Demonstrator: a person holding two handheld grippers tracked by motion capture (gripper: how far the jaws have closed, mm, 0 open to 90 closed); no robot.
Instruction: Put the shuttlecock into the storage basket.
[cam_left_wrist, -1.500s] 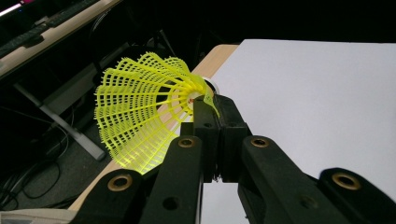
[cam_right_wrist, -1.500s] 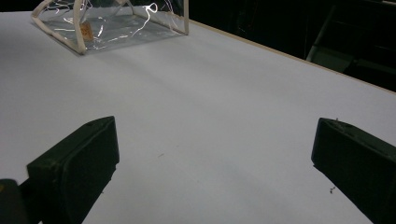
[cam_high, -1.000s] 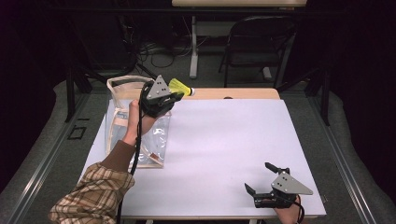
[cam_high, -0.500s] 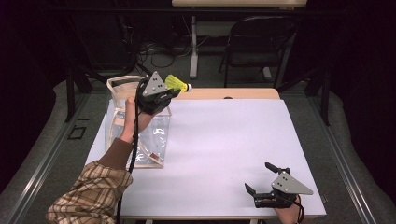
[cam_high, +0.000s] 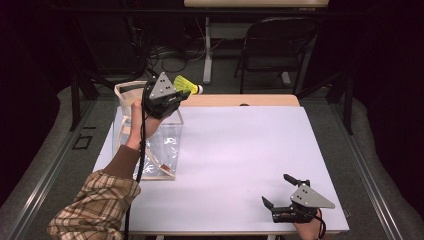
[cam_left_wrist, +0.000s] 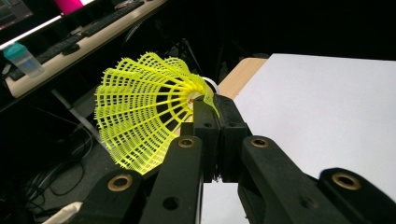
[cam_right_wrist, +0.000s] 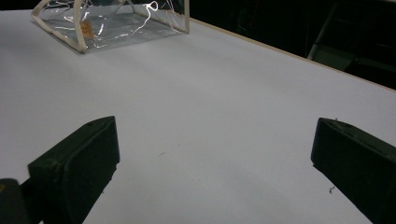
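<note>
A yellow mesh shuttlecock (cam_high: 186, 85) is pinched at its skirt by my left gripper (cam_high: 181, 95), which is held up in the air over the back of a clear plastic bag (cam_high: 161, 145). In the left gripper view the jaws are pressed together on the shuttlecock (cam_left_wrist: 140, 107) near its cork, and the left gripper (cam_left_wrist: 215, 105) points past the table's far edge. My right gripper (cam_high: 276, 189) rests low at the table's near right corner. Its jaws stand wide apart in the right gripper view (cam_right_wrist: 215, 154), with bare table between them.
The white table (cam_high: 240, 150) has a wooden strip along its far edge. The clear bag (cam_right_wrist: 112, 23) with white trim stands on the left side. A folding chair (cam_high: 280, 45) and cables lie beyond the table. A desk with a bottle (cam_left_wrist: 23, 58) shows far off.
My left gripper has drifted slightly up and away with the shuttlecock still in it. The right gripper has stayed where it was.
</note>
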